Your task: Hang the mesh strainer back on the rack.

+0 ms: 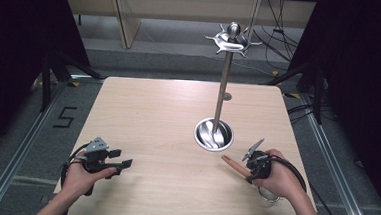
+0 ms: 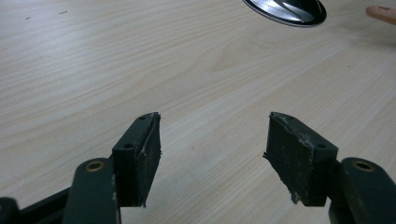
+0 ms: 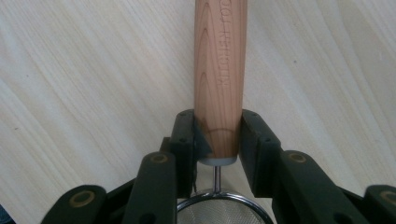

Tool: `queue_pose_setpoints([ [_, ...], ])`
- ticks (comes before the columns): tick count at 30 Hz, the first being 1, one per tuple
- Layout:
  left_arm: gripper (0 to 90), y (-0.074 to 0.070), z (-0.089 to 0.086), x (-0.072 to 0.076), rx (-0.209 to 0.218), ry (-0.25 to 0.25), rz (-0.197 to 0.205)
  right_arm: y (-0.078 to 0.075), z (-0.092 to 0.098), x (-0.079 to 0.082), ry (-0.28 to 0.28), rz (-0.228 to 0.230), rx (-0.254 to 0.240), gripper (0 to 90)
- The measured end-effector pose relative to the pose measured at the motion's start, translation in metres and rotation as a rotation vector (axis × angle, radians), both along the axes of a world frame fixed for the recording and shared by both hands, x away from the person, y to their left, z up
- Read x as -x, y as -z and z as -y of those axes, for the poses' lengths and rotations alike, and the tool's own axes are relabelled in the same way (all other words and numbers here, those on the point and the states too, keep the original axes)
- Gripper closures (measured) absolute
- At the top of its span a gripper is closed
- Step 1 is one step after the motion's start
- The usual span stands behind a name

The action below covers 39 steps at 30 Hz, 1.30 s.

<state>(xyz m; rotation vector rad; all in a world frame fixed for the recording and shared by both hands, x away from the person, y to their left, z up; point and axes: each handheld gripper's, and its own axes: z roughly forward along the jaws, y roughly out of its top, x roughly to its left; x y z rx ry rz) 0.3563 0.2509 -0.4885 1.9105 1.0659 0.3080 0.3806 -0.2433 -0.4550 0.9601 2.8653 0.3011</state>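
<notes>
A small strainer lies on the table at the front right, its wooden handle [image 1: 235, 167] pointing left. My right gripper [image 1: 252, 167] is shut on that handle. In the right gripper view both pads of the right gripper [image 3: 218, 133] press the handle [image 3: 220, 60] near its metal end, and the strainer's mesh rim [image 3: 224, 210] shows just below. My left gripper [image 1: 125, 164] hovers low over the front left of the table. Its jaws stand open in the left gripper view [image 2: 212, 140], with bare wood between them. The handle's tip [image 2: 380, 13] shows far off at the top right.
A tall metal utensil stand [image 1: 223, 89] rises from a shiny round base [image 1: 213, 134] right of the table's centre, and a ring of hooks [image 1: 231, 40] tops it. The base's rim [image 2: 286, 10] shows at the top of the left gripper view. Dark curtains flank the table.
</notes>
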Motion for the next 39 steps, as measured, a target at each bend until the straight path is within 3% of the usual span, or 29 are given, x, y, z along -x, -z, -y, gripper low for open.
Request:
queue_pose_setpoints([
  [12, 34.5, 0.0, 0.0, 0.0, -0.001, -0.001, 0.001, -0.007, 0.012, 0.009, 0.024, 0.086, -0.09, 69.6],
  [15, 34.5, 0.0, 0.0, 0.0, -0.002, 0.0, 0.0, -0.01, 0.014, 0.011, 0.053, 0.111, -0.11, 69.5],
  [17, 34.5, 0.0, 0.0, 0.0, -0.002, -0.002, 0.003, -0.011, 0.016, 0.014, 0.111, 0.108, -0.129, 69.5],
  [19, 34.5, -0.001, 0.0, 0.0, -0.001, 0.001, 0.001, -0.012, 0.018, 0.015, 0.094, 0.118, -0.151, 69.5],
  [22, 34.5, -0.001, 0.0, 0.0, -0.002, 0.001, 0.001, -0.013, 0.021, 0.017, 0.124, 0.143, -0.178, 69.5],
  [26, 34.5, -0.001, -0.001, 0.0, -0.018, 0.012, 0.0, -0.016, 0.025, 0.017, 0.105, 0.205, -0.214, 69.6],
  [27, 34.4, -0.001, -0.001, 0.0, -0.018, 0.012, 0.001, -0.018, 0.025, 0.018, 0.117, 0.198, -0.221, 69.6],
  [28, 34.5, -0.001, -0.001, 0.0, -0.02, 0.013, 0.0, -0.017, 0.025, 0.018, 0.123, 0.232, -0.223, 69.6],
  [30, 34.5, -0.001, -0.001, 0.0, -0.018, 0.011, 0.0, -0.02, 0.028, 0.018, 0.121, 0.23, -0.223, 69.6],
  [31, 34.4, -0.001, -0.001, 0.0, -0.018, 0.01, 0.002, -0.02, 0.027, 0.018, 0.126, 0.232, -0.257, 69.6],
  [32, 34.5, -0.001, -0.001, 0.0, -0.018, 0.011, 0.0, -0.021, 0.028, 0.018, 0.129, 0.231, -0.256, 69.6],
  [35, 34.4, -0.001, -0.001, 0.0, -0.018, 0.01, 0.0, -0.024, 0.029, 0.02, 0.163, 0.247, -0.289, 69.6],
  [36, 34.5, -0.001, -0.001, 0.0, -0.018, 0.011, -0.001, -0.022, 0.029, 0.02, 0.17, 0.281, -0.303, 69.6],
  [37, 34.5, -0.001, -0.001, 0.0, -0.017, 0.011, 0.0, -0.026, 0.03, 0.02, 0.175, 0.26, -0.303, 69.6],
  [39, 34.4, -0.001, -0.001, 0.0, -0.018, 0.011, -0.001, -0.028, 0.031, 0.02, 0.21, 0.289, -0.332, 69.6],
])
